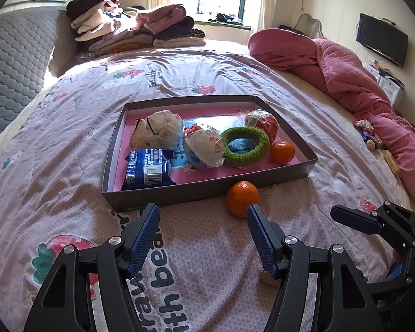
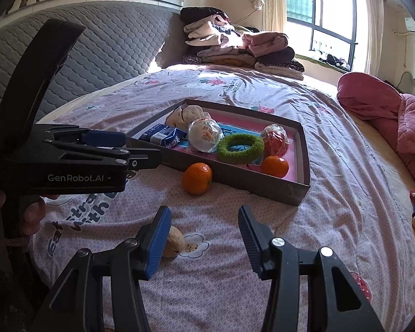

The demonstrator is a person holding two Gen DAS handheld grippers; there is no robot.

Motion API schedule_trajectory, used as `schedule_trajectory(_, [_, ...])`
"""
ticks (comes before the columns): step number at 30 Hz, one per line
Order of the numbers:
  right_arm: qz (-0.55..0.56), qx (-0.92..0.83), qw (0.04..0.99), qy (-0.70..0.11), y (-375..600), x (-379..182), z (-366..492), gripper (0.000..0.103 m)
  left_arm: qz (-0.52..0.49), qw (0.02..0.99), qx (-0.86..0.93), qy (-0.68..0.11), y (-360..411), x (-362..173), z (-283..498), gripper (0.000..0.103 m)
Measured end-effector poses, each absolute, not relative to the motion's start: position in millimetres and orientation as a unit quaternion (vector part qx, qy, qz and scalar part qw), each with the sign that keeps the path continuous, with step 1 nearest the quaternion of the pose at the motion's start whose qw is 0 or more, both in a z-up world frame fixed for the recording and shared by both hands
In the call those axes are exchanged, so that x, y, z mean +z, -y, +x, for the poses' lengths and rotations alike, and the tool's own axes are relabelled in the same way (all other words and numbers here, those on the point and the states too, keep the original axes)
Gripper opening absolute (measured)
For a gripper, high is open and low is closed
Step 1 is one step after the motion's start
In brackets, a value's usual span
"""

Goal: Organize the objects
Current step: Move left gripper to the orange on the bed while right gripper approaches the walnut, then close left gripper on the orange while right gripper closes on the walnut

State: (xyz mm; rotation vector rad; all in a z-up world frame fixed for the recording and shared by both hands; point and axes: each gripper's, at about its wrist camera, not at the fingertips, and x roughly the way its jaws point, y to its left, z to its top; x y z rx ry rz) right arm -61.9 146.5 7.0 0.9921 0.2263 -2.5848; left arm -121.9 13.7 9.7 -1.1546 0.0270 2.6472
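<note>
A shallow grey box (image 1: 207,191) (image 2: 235,178) lies on the bed. It holds a blue packet (image 1: 148,170), a white cloth bundle (image 1: 157,131), a wrapped white ball (image 1: 204,144), a green ring (image 1: 244,146) (image 2: 240,149), a wrapped red ball (image 1: 264,123) and a small orange (image 1: 282,152) (image 2: 274,166). A second orange (image 1: 242,198) (image 2: 197,178) lies on the bedspread against the box's front wall. A walnut (image 2: 174,242) lies by my right gripper's left finger. My left gripper (image 1: 203,217) is open just short of the loose orange. My right gripper (image 2: 204,218) is open and empty.
Folded clothes (image 1: 132,27) are stacked at the head of the bed. A pink quilt (image 1: 345,83) lies along the right side, with small toys (image 1: 369,137) beside it. A grey padded headboard (image 2: 96,47) rises on the left. A TV (image 1: 381,40) hangs on the wall.
</note>
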Motion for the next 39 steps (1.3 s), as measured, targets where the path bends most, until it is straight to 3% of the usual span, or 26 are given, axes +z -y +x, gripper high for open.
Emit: schedule_trajectory(39, [0.387,-0.892,0.221,-0.078,-131,-24,-59,0.05,-0.424,0.147,0.893,-0.024,-45,-17,-145,0.067])
